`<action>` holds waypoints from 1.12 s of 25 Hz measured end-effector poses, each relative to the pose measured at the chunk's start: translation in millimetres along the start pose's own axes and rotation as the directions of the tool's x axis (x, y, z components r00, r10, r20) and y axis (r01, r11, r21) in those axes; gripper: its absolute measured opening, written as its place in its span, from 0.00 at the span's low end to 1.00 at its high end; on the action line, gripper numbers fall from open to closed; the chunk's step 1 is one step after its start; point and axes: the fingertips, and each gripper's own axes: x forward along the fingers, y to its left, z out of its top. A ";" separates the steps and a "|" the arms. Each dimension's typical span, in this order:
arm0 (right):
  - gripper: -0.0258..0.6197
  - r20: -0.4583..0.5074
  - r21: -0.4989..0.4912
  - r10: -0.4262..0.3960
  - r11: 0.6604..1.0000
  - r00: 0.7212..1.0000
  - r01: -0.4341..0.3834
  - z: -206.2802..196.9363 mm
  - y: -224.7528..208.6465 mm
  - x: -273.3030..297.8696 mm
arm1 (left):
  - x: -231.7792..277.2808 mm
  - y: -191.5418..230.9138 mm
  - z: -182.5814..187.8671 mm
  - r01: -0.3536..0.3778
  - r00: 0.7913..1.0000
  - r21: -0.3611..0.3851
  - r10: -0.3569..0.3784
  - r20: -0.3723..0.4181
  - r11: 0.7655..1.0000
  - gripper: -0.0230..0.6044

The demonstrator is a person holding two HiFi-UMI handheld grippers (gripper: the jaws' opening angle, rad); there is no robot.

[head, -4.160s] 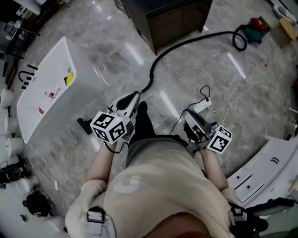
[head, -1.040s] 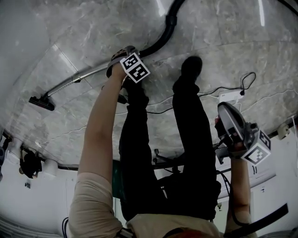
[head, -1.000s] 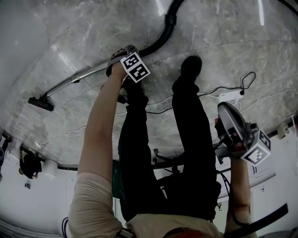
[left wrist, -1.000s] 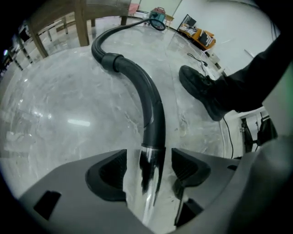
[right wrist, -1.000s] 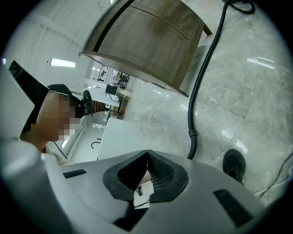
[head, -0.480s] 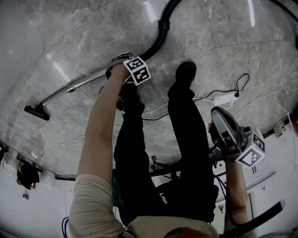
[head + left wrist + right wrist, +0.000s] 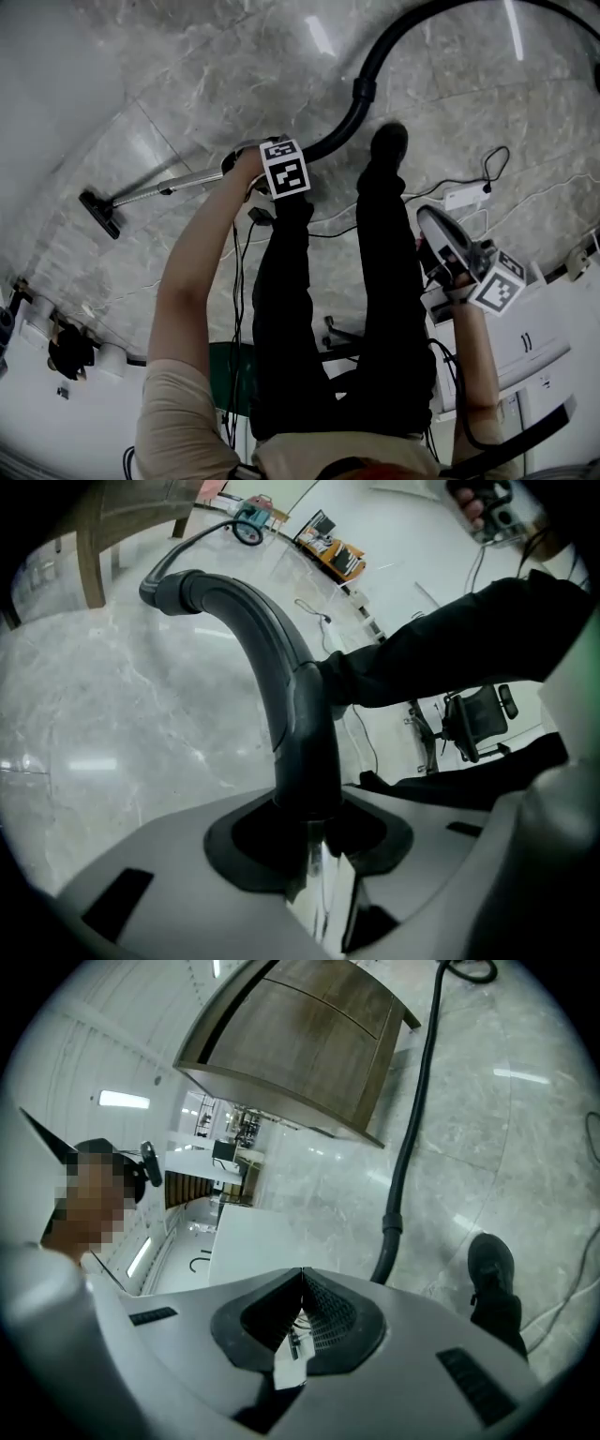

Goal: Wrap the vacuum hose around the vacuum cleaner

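Observation:
The black vacuum hose [image 7: 375, 66] curves across the grey marble floor into a bent handle [image 7: 281, 667]. From the handle a metal wand [image 7: 159, 190] runs to the floor nozzle [image 7: 98, 214]. My left gripper [image 7: 246, 161] has just been closing and is now shut on the handle, which stands between its pads in the left gripper view [image 7: 309, 827]. The small teal and red vacuum cleaner [image 7: 249, 519] sits far off at the hose's other end. My right gripper [image 7: 427, 217] hovers at the right, shut with nothing in it [image 7: 302, 1302]; the hose [image 7: 412, 1119] lies ahead of it.
The person's black-trousered legs and shoes [image 7: 389, 141] stand between the two grippers. A white power strip [image 7: 461, 195] with thin cables lies on the floor at the right. A wooden cabinet [image 7: 300, 1044] and a white box [image 7: 253, 1241] stand beyond the hose.
My left gripper has closed on the handle and lifted it off the floor, and the hose bend has risen with it. The right gripper has drifted slightly.

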 end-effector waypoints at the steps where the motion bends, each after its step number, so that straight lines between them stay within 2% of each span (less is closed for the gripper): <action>1: 0.04 -0.015 0.020 -0.016 1.000 1.000 0.016 -6.4 -6.8 -1.6 | -12.9 -14.3 4.4 0.015 1.000 0.016 -0.015 0.018 1.000 0.26; 4: 0.04 -0.049 0.094 -0.048 0.994 0.998 0.052 -28.4 -24.9 -5.3 | -52.9 -57.4 19.5 0.057 0.996 0.069 -0.062 0.063 0.996 0.26; 6: 0.05 -0.061 0.125 -0.025 0.992 0.998 0.032 -42.1 -26.2 -1.5 | -79.8 -79.5 28.3 0.076 0.993 0.105 -0.084 0.080 0.992 0.26; 7: 0.22 -0.065 0.141 0.015 0.990 0.998 -0.006 -48.4 -19.9 4.3 | -93.5 -88.1 31.2 0.080 0.992 0.123 -0.091 0.084 0.989 0.26; 8: 0.48 -0.058 0.169 0.068 0.984 0.996 -0.057 -53.7 -9.9 11.0 | -107.1 -96.7 33.2 0.083 0.992 0.140 -0.096 0.087 0.987 0.26; 9: 0.53 -0.030 0.201 0.118 0.973 0.993 -0.109 -55.9 1.5 16.3 | -119.9 -106.9 35.2 0.087 0.991 0.157 -0.102 0.090 0.984 0.26; 10: 0.54 0.011 0.220 0.156 0.963 0.988 -0.154 -54.3 12.5 19.9 | -131.5 -118.8 37.8 0.095 0.989 0.174 -0.113 0.091 0.980 0.26; 12: 0.59 0.073 0.189 0.206 0.958 0.976 -0.216 -42.7 29.0 24.6 | -151.5 -141.8 47.1 0.115 0.986 0.209 -0.137 0.093 0.971 0.26; 15: 0.59 0.097 0.107 0.287 0.949 0.953 -0.297 -22.6 42.5 29.9 | -173.3 -161.4 67.9 0.115 0.985 0.247 -0.142 0.095 0.962 0.26; 17: 0.58 0.113 0.088 0.326 0.938 0.939 -0.336 -5.9 71.2 32.8 | -182.9 -171.3 78.1 0.111 0.986 0.259 -0.138 0.090 0.959 0.26; 19: 0.40 0.131 0.061 0.327 0.939 0.936 -0.337 9.4 90.7 30.0 | -197.8 -174.0 86.9 0.096 0.988 0.267 -0.124 0.089 0.959 0.26; 20: 0.27 0.143 0.044 0.330 0.940 0.933 -0.339 17.6 98.8 26.1 | -208.2 -173.2 92.8 0.085 0.989 0.270 -0.113 0.093 0.959 0.26; 24: 0.25 0.213 -0.004 0.389 0.918 0.896 -0.397 53.9 150.3 1.6 | -256.3 -176.9 121.4 0.041 0.988 0.278 -0.080 0.130 0.960 0.26; 28: 0.25 0.248 -0.059 0.400 0.915 0.882 -0.398 77.4 208.0 -23.5 | -308.8 -191.4 145.4 -0.006 0.983 0.289 -0.048 0.180 0.957 0.26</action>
